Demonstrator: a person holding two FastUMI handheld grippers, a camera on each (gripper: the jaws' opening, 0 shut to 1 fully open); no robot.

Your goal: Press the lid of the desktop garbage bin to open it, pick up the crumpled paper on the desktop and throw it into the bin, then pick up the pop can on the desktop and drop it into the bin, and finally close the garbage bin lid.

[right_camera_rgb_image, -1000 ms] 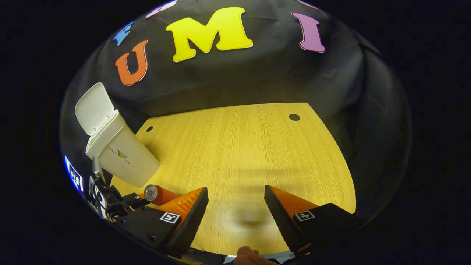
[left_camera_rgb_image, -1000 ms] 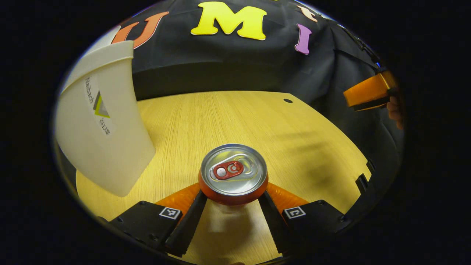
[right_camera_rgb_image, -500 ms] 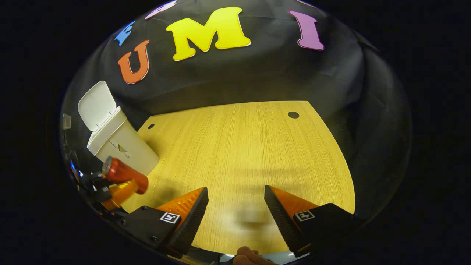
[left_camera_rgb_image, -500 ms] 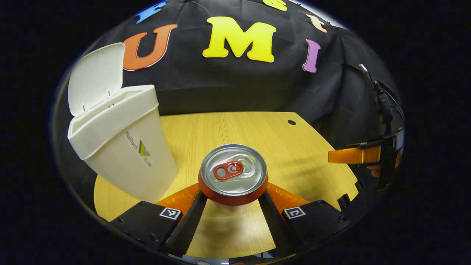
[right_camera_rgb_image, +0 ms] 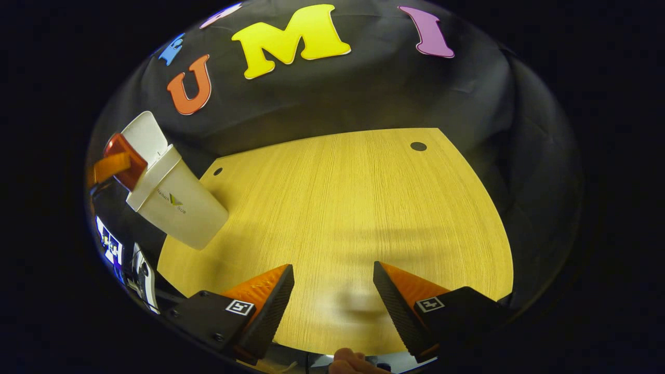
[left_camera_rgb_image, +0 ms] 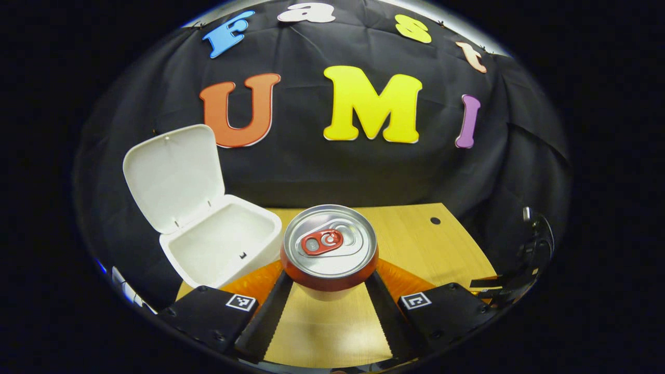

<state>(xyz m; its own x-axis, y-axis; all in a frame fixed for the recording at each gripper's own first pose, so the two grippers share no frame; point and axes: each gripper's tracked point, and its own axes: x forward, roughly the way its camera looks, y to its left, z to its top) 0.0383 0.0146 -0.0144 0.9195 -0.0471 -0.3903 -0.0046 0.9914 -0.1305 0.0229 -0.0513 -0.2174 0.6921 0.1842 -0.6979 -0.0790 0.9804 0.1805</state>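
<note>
The can (left_camera_rgb_image: 329, 248) was held between the fingers of the left tongs (left_camera_rgb_image: 329, 283), one finger pressed on each side of its body, top end facing the camera. Over the preceding second the can had been lifted from the surface (left_camera_rgb_image: 415, 244) and carried toward the bin (left_camera_rgb_image: 221, 249). One second before, the bin wall stood above the can at 10 o'clock in the left gripper view; at this moment the bin mouth was seen from above, at 9 o'clock and just beside the can. In the right gripper view the can (right_camera_rgb_image: 122, 162) was seen at 9 o'clock, level with the bin (right_camera_rgb_image: 174, 205) rim and in front of the raised lid (right_camera_rgb_image: 145, 135).

The change was judged to mean that the lift was complete and the can was near its release position. A short travel toward the opening was judged to remain before release.

The lid (left_camera_rgb_image: 174, 176) stood open, tilted back from the rim. The right tongs (right_camera_rgb_image: 333, 298) were spread wide and held nothing, above the bare surface (right_camera_rgb_image: 353, 208).

The following could not be made out:
- The bin floor was cut off by the near wall, so the paper could not be confirmed inside; no paper was seen on the surface.
- The lower body of the can was hidden behind its top.
- Whether the can was over the opening or beside the rim could not be told.
- A small dark mark on the inner wall of the bin could not be identified.
</note>
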